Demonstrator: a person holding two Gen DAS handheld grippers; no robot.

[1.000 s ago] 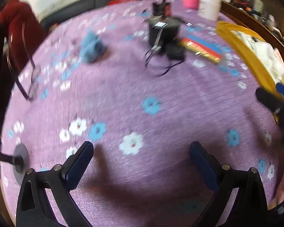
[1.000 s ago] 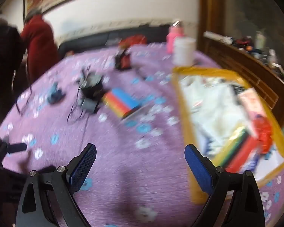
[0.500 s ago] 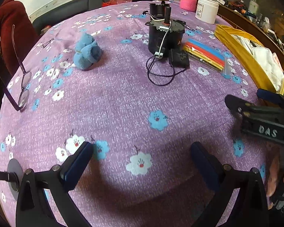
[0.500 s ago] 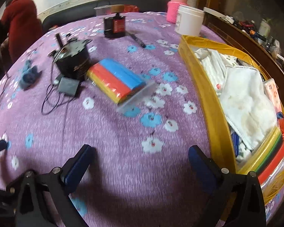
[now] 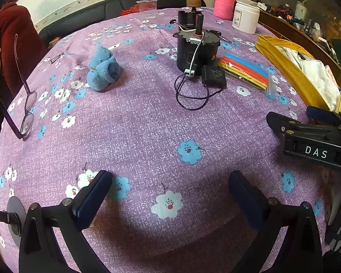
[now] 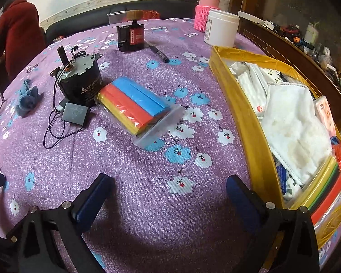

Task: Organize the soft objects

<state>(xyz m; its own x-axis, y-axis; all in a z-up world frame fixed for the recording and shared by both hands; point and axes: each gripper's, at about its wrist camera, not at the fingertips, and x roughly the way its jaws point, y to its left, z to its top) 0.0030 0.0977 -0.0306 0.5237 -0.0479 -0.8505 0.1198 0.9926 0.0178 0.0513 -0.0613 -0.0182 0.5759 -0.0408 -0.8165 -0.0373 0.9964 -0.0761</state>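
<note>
Over the purple flowered tablecloth (image 6: 147, 204), the right gripper (image 6: 168, 195) hangs with jaws spread wide, nothing between them. The left gripper (image 5: 170, 193) is likewise wide and empty. The yellow bin (image 6: 245, 122) serves as landmark: it already holds white cloths (image 6: 293, 125). Left of the bin, near it, lies a bagged sponge pack (image 6: 134, 104). Beyond that stands a black motor (image 6: 79, 84). Farthest from the bin lies a blue sock bundle (image 5: 102, 70).

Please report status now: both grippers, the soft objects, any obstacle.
Left gripper open, empty. Right gripper open, empty. Bagged sponges, blue socks outside yellow bin. Motor beside sponges.
</note>
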